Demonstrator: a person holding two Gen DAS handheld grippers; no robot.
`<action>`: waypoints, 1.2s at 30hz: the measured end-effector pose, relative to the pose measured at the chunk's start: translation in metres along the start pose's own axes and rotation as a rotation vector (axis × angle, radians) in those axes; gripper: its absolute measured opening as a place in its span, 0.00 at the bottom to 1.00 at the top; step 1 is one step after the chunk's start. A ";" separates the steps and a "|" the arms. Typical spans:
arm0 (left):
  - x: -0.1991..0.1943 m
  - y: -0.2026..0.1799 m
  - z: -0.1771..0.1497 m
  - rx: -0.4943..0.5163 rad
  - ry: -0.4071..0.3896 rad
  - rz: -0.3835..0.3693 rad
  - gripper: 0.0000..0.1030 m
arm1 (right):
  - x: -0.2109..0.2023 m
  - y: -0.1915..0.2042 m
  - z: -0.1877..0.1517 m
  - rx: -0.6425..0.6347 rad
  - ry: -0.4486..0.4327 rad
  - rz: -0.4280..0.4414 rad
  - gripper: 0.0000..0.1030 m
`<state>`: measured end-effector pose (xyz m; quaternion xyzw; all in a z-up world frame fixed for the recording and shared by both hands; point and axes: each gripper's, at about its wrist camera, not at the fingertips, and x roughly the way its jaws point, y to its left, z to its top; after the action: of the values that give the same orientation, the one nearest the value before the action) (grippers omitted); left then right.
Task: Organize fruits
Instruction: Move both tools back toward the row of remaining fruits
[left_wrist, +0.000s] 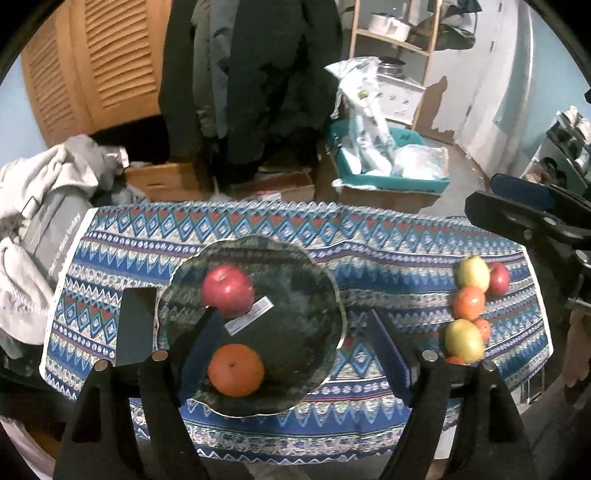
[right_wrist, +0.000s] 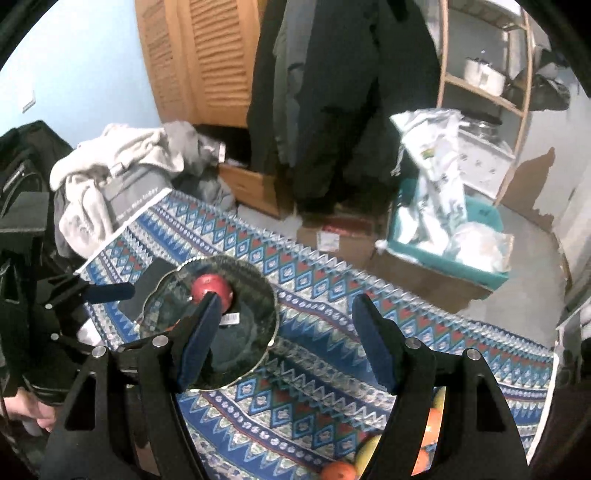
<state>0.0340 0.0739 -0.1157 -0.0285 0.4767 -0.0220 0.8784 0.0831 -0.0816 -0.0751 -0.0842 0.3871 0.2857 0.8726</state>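
Left gripper (left_wrist: 291, 325) hangs over the plate (left_wrist: 317, 273), jaws apart, nothing held. Apple (left_wrist: 228, 291) and orange (left_wrist: 235, 370) sit on it. Right gripper (right_wrist: 286, 306) gapes empty too; fruit pile (left_wrist: 472, 306) waits beside.

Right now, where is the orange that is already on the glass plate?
In the left wrist view, the orange sits at the glass plate's near edge, closer than the red apple.

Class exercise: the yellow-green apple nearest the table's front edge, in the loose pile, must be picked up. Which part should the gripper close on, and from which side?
Grip the yellow-green apple across its widest middle, coming from above. It is round, and oranges crowd it behind, so side approaches look blocked; place the fingers on its free left and right flanks.
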 end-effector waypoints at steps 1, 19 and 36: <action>-0.003 -0.004 0.001 0.003 -0.005 -0.004 0.80 | -0.005 -0.004 0.000 0.005 -0.008 -0.008 0.74; -0.012 -0.071 0.015 0.079 -0.010 -0.089 0.84 | -0.056 -0.087 -0.035 0.125 -0.039 -0.131 0.76; 0.008 -0.139 0.026 0.163 0.034 -0.140 0.84 | -0.081 -0.169 -0.081 0.266 -0.022 -0.243 0.79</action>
<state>0.0592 -0.0646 -0.0984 0.0102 0.4850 -0.1225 0.8658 0.0838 -0.2857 -0.0843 -0.0112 0.3990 0.1255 0.9083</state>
